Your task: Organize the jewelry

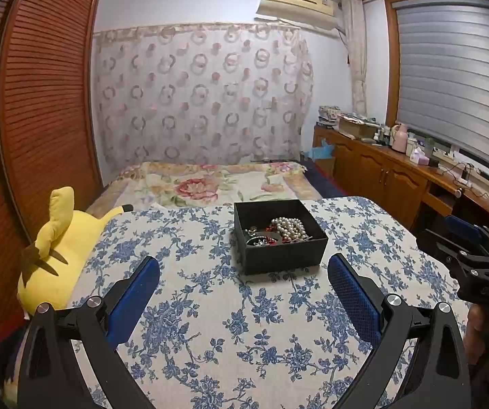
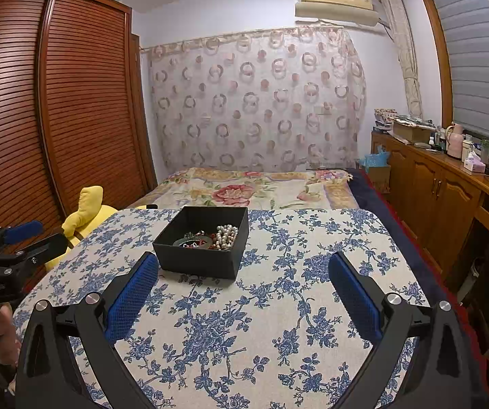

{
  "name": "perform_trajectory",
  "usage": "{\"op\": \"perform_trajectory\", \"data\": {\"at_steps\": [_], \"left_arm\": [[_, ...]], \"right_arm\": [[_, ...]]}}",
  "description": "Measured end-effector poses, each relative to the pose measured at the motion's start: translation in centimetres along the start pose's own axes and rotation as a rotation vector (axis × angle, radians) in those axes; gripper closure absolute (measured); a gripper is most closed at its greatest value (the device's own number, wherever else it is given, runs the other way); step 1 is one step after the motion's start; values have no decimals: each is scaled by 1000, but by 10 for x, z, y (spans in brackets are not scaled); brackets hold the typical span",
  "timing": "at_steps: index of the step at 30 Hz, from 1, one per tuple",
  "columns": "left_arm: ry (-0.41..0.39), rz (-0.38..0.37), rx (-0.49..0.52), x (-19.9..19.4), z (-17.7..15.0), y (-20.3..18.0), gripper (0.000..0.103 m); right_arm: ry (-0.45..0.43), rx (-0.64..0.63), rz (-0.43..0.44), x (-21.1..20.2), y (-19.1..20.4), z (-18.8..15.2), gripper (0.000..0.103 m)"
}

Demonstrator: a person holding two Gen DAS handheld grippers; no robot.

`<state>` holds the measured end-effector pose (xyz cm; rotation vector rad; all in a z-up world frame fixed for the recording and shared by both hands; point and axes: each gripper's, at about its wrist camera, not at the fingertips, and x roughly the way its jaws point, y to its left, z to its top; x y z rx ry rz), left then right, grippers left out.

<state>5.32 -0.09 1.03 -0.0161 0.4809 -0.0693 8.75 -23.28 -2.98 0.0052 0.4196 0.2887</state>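
A black open box (image 1: 280, 254) (image 2: 200, 260) sits on a table with a blue floral cloth (image 1: 210, 306) (image 2: 278, 306). Inside it lie a white pearl string (image 1: 290, 228) (image 2: 227, 235), red beads and silvery pieces in a tangle. My left gripper (image 1: 244, 266) hovers open just in front of the box, nothing between its blue pads. My right gripper (image 2: 243, 262) is open too, with the box ahead and slightly left of its centre. Each gripper shows at the edge of the other's view, held by a hand.
A yellow plush toy (image 1: 57, 248) (image 2: 87, 214) lies off the table's left edge. Behind the table is a bed with a floral cover (image 1: 207, 184). A wooden wardrobe (image 1: 40, 102) stands left, and a cluttered wooden sideboard (image 2: 449, 184) runs along the right.
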Motion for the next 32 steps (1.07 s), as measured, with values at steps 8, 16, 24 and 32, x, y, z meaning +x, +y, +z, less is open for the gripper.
{"op": "perform_trajectory", "data": {"at_steps": [8, 16, 24, 32], "left_arm": [[-4, 5, 5, -3, 1, -2, 8], [-3, 5, 5, -3, 1, -2, 8], [-2, 4, 5, -3, 2, -3, 8], [-3, 0, 5, -4, 2, -2, 8]], "right_arm": [[1, 0, 2, 0, 0, 0, 2], [1, -1, 2, 1, 0, -1, 2], [0, 0, 1, 0, 0, 0, 2], [1, 0, 1, 0, 0, 0, 2]]}}
